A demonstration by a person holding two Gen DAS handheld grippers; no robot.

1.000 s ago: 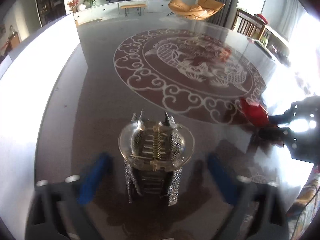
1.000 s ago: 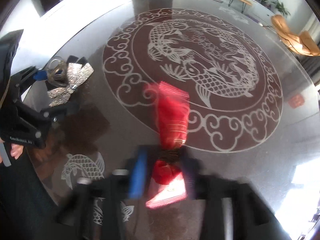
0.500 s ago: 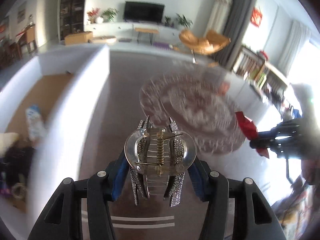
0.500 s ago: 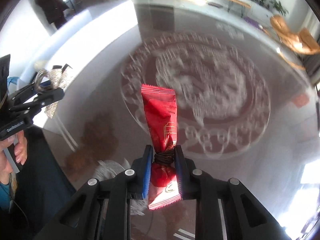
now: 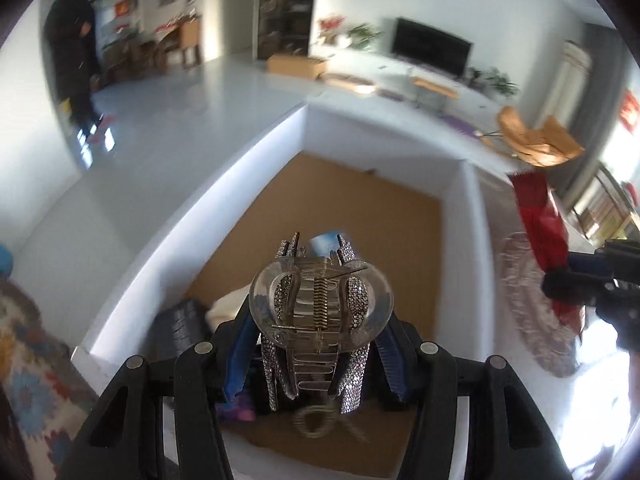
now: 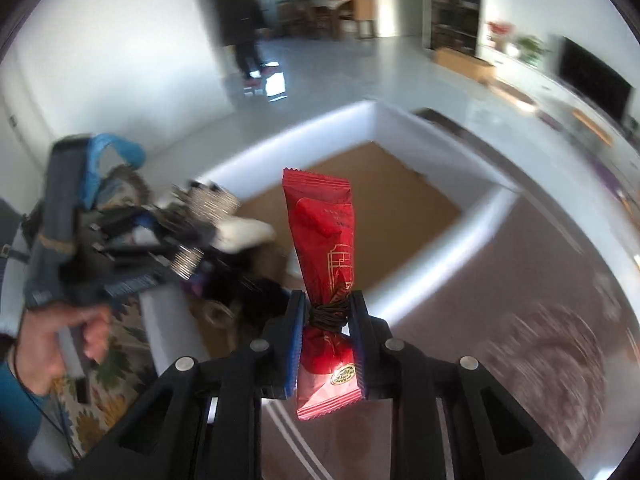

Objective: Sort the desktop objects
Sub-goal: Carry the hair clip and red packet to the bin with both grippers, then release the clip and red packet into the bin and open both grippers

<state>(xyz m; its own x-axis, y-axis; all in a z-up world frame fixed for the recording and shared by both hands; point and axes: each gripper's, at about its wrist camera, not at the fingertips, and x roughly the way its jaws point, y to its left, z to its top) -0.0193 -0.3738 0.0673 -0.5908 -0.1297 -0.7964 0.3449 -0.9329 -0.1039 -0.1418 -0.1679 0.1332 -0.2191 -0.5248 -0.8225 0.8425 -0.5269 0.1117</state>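
Observation:
My left gripper (image 5: 316, 344) is shut on a clear hair claw clip (image 5: 320, 308) with glittery silver teeth, held in the air over a white-walled box (image 5: 452, 196) with a brown cardboard floor. My right gripper (image 6: 326, 320) is shut on a red snack packet (image 6: 322, 236) bound with a dark hair tie, held upright above the box's near wall (image 6: 420, 256). The packet also shows at the right of the left wrist view (image 5: 540, 220). The left gripper with the clip shows blurred in the right wrist view (image 6: 188, 240).
Several items lie in the box's near end: a black object (image 5: 180, 328), something white (image 5: 228, 304), a purple piece (image 5: 240, 404). The dark patterned table (image 6: 540, 340) lies right of the box. A person (image 6: 240, 20) stands far back on the white floor.
Both grippers have swung left from over the patterned table to over the white box, carrying the clip and the packet. Both holds are unchanged.

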